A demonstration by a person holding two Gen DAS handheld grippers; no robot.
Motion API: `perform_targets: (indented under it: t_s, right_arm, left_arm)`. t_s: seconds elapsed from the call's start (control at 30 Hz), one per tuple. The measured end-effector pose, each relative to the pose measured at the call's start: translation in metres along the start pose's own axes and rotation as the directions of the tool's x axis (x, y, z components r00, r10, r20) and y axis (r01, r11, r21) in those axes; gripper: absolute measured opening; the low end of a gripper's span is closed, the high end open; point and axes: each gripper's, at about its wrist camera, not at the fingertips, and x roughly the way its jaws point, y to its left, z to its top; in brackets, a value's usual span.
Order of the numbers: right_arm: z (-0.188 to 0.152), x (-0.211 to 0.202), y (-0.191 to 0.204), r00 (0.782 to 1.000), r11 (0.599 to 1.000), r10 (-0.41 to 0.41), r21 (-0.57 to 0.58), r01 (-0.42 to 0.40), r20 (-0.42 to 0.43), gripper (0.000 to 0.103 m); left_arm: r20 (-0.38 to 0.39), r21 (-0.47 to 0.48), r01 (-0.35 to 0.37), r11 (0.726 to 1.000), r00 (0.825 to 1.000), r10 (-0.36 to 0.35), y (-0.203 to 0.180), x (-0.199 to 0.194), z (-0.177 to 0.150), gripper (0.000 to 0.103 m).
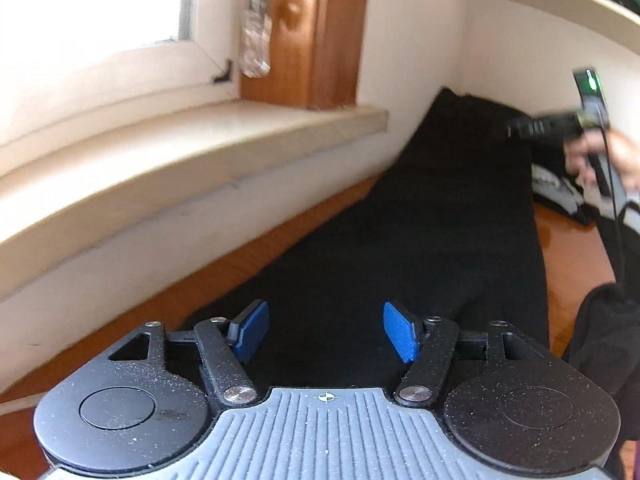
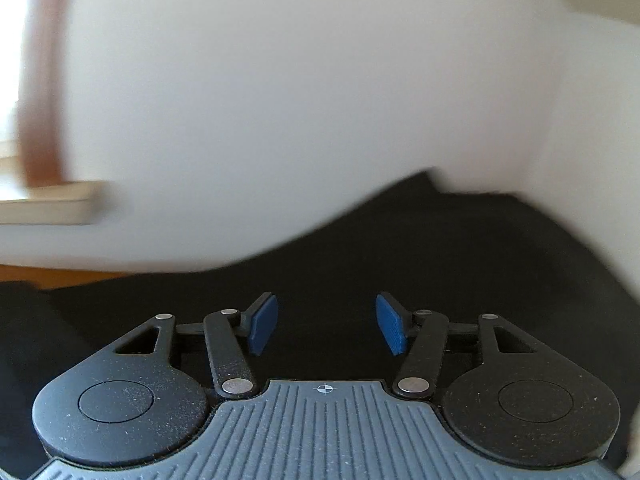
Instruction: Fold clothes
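Left wrist view shows the left hand-held gripper (image 1: 325, 330) angled downward over a black garment (image 1: 420, 220), its blue pads standing wide apart with nothing pinched between them. The garment lies flat in a long strip on the wooden surface (image 1: 224, 264), running along the white wall toward the corner under the windowsill (image 1: 192, 152). Farther right, the person's hand (image 1: 600, 156) grips the right hand-held gripper (image 2: 326, 324), blurred, its jaws parted over the same cloth.

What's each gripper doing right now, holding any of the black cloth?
Left gripper: open, nothing between its fingers, above the black cloth.
Right gripper: open, holding nothing, cloth below.
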Motion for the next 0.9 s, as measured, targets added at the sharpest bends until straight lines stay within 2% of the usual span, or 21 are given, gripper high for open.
perform_targets:
  t_s: [0.1,0.23,0.33,0.43,0.5,0.6,0.7,0.8,0.9]
  right_arm:
    - [-0.009,-0.008,0.04,0.994,0.994,0.108,0.012,-0.108,-0.01,0.056]
    - [-0.011,-0.022,0.076,0.974,0.974,0.225,-0.001,-0.225,0.003,0.057]
    - [-0.01,-0.058,0.105,0.959,0.959,0.283,-0.002,-0.283,0.027,0.057]
    - [0.0,-0.088,0.115,0.936,0.937,0.348,0.015,-0.349,0.049,0.058]
    - [0.0,-0.121,0.131,0.922,0.924,0.382,0.009,-0.383,0.066,0.067]
    - [-0.002,-0.152,0.151,0.899,0.902,0.431,-0.017,-0.431,0.08,0.07]
    - [-0.021,-0.168,0.179,0.893,0.896,0.444,-0.056,-0.441,0.079,0.07]
    - [-0.049,-0.159,0.207,0.885,0.886,0.462,-0.057,-0.459,0.054,0.07]
    - [-0.075,-0.135,0.229,0.887,0.887,0.461,-0.025,-0.461,0.009,0.07]
  left_arm:
    - [0.031,-0.018,-0.039,0.999,0.999,0.039,0.014,-0.029,0.002,0.069]
    - [0.085,-0.051,-0.11,0.993,0.99,0.114,0.035,-0.082,0.002,0.07]
    - [0.12,-0.078,-0.164,0.983,0.978,0.173,0.05,-0.122,0.001,0.073]
    - [0.14,-0.089,-0.216,0.972,0.964,0.227,0.057,-0.161,-0.009,0.075]
    - [0.149,-0.094,-0.249,0.964,0.954,0.261,0.06,-0.186,-0.018,0.075]
    - [0.14,-0.117,-0.279,0.953,0.945,0.294,0.065,-0.21,-0.044,0.077]
    - [0.11,-0.167,-0.301,0.939,0.941,0.321,0.079,-0.223,-0.077,0.077]
    - [0.068,-0.236,-0.323,0.916,0.935,0.348,0.099,-0.228,-0.11,0.077]
    - [0.025,-0.306,-0.345,0.887,0.929,0.37,0.119,-0.232,-0.141,0.077]
